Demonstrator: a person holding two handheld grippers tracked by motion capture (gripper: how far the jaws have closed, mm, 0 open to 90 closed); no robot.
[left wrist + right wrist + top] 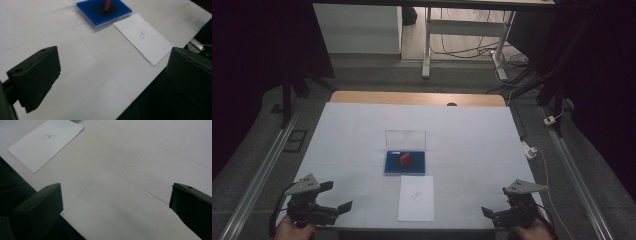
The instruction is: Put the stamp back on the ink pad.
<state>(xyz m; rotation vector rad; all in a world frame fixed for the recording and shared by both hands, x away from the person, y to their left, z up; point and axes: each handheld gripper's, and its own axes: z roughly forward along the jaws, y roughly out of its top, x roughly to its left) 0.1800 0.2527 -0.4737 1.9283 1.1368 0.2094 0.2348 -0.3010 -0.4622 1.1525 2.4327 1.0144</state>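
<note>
Left gripper (328,202) and right gripper (504,210) sit at the near table (472,135) edge, one per corner, jaws spread wide, nothing held. Looks like a parked start pose, both angled inward at the work.

Count: two grippers, one sheet (416,198), one tray (405,162), one red piece (405,158).

Sheet lies flat at centre near edge, small printed mark on it, probably a placement target. Blue tray sits just beyond it, clear lid propped upright at the back so the contents are reachable. Red piece stands tilted inside the tray.
</note>
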